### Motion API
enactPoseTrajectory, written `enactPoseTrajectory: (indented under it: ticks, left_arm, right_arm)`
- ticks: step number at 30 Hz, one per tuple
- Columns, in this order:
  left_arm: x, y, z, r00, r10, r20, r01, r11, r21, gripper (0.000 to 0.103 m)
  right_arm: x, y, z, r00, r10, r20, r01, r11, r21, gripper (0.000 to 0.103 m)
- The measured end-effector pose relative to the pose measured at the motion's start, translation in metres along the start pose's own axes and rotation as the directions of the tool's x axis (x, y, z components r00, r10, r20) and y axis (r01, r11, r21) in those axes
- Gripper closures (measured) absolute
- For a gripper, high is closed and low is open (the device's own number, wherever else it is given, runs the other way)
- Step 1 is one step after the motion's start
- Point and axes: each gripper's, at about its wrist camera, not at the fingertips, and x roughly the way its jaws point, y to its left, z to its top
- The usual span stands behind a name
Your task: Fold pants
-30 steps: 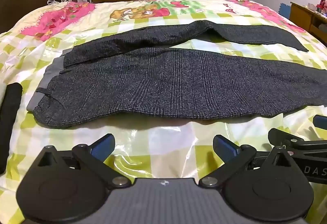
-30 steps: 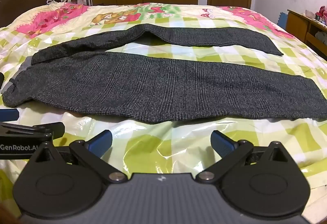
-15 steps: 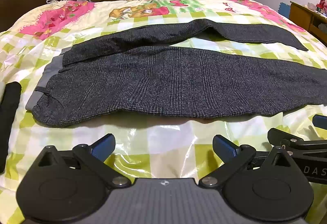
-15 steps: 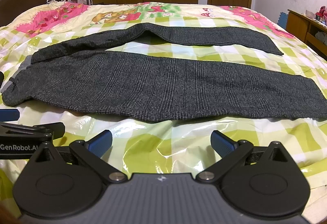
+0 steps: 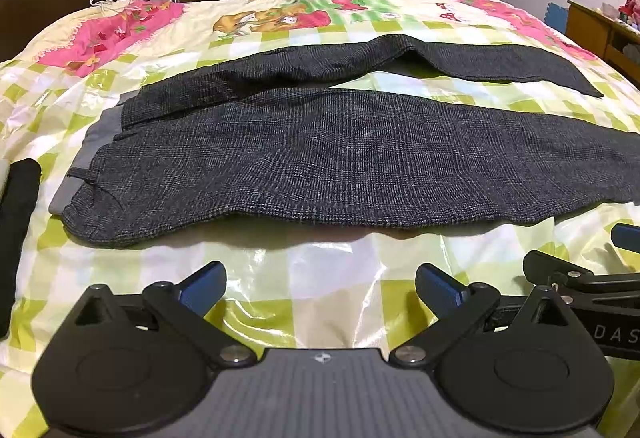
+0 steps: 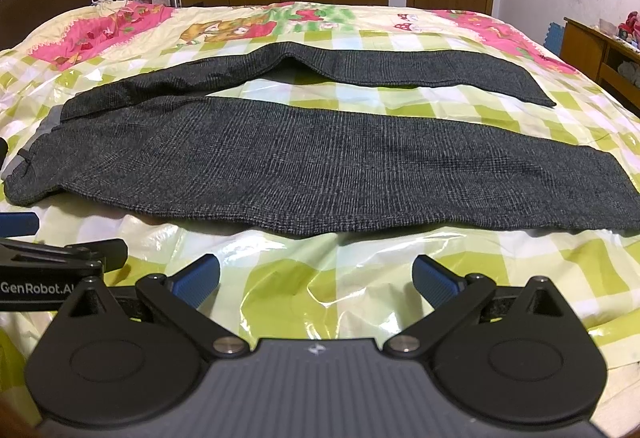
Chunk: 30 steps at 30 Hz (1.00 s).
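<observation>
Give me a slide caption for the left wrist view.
Open left gripper poised before unfolded gray pants spread on the bed.

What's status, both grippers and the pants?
Left gripper open, right gripper open, both short of grey pants. Pants spread flat, legs splayed, unfolded. Nothing blocking.

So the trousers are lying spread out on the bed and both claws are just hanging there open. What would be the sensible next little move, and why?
Probably ease both grippers forward to the near edge of the pants. The left gripper and right gripper are open, empty and short of the cloth, over the bedspread. The two legs lie apart, so the near leg likely gets lifted onto the far one.
</observation>
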Motion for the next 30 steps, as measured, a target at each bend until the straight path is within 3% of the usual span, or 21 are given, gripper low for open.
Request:
enactPoseTrajectory:
  ticks: [14, 29, 30]
  left_arm:
    - [-0.002, 0.003, 0.005, 1.0, -0.002, -0.002, 0.002, 1.0, -0.002, 0.0]
    - [0.004, -0.003, -0.01, 1.0, -0.006, -0.011, 0.006, 1.0, 0.001, 0.0]
    - [0.001, 0.001, 0.002, 1.0, -0.007, -0.017, 0.007, 1.0, 0.0, 0.0]
  right_arm:
    - [0.001, 0.0, 0.0, 1.0, -0.001, -0.002, 0.001, 1.0, -0.001, 0.001]
    - [0.003, 0.001, -0.001, 1.0, -0.002, -0.007, 0.002, 1.0, -0.003, 0.001]
    - [0.002, 0.001, -0.001, 1.0, -0.001, -0.007, 0.001, 1.0, -0.003, 0.001]
